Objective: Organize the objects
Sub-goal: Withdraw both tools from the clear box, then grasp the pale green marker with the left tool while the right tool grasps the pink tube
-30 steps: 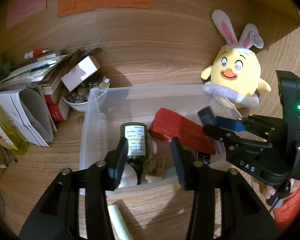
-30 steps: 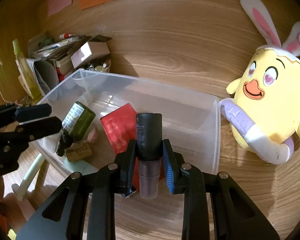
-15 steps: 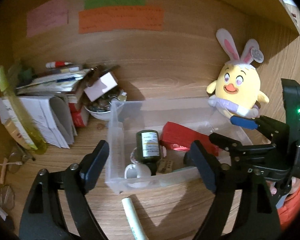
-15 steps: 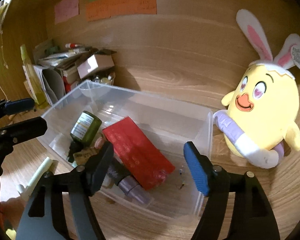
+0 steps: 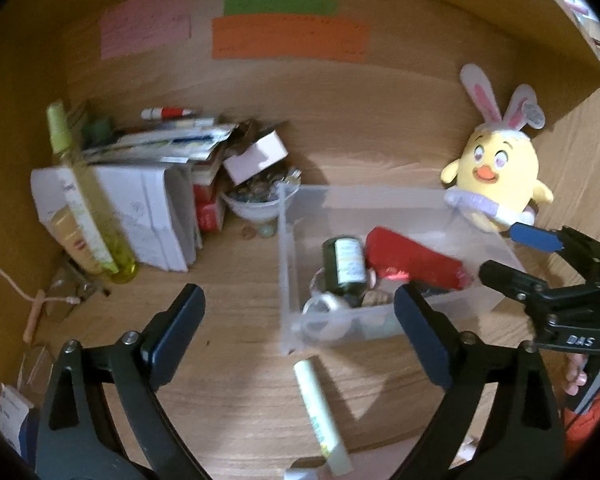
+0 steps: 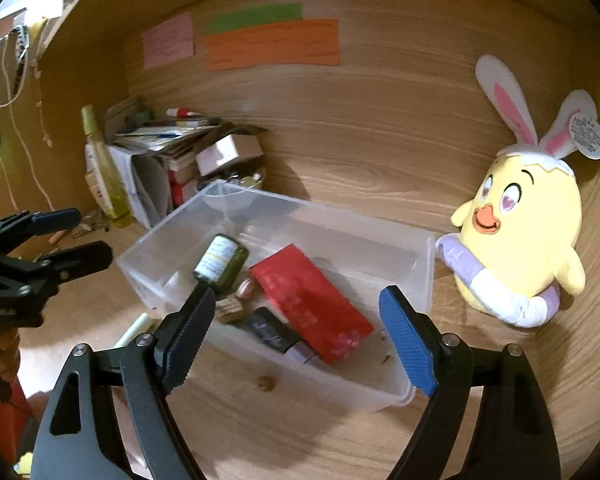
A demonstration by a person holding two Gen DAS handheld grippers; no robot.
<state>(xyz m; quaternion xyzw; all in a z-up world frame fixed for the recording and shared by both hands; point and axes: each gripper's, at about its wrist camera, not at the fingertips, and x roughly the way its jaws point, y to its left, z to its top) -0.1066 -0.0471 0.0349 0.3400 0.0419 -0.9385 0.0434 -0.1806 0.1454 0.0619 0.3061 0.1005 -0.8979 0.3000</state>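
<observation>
A clear plastic bin [image 5: 288, 264] [image 6: 416, 252] sits on the wooden desk. Inside lie a dark green bottle [image 5: 346, 266] [image 6: 220, 262], a red packet [image 5: 414, 264] [image 6: 312, 300], a dark tube with a clear end [image 6: 276, 336] and small bits. A pale green tube [image 5: 320, 408] [image 6: 134, 330] lies on the desk in front of the bin. My left gripper [image 5: 298, 340] is open and empty, back from the bin's near left corner. My right gripper [image 6: 296, 336] is open and empty above the bin's near side.
A yellow bunny-eared plush [image 5: 496, 180] [image 6: 520, 236] sits right of the bin. At the back left are stacked papers and boxes [image 5: 156, 200], a bowl of trinkets [image 5: 256, 204] and a tall yellow-green bottle [image 5: 84, 208]. Sticky notes [image 5: 288, 36] hang on the back wall.
Both grippers opened and let go: the green bottle and the dark tube now lie in the bin. Both grippers have pulled back and up from the bin.
</observation>
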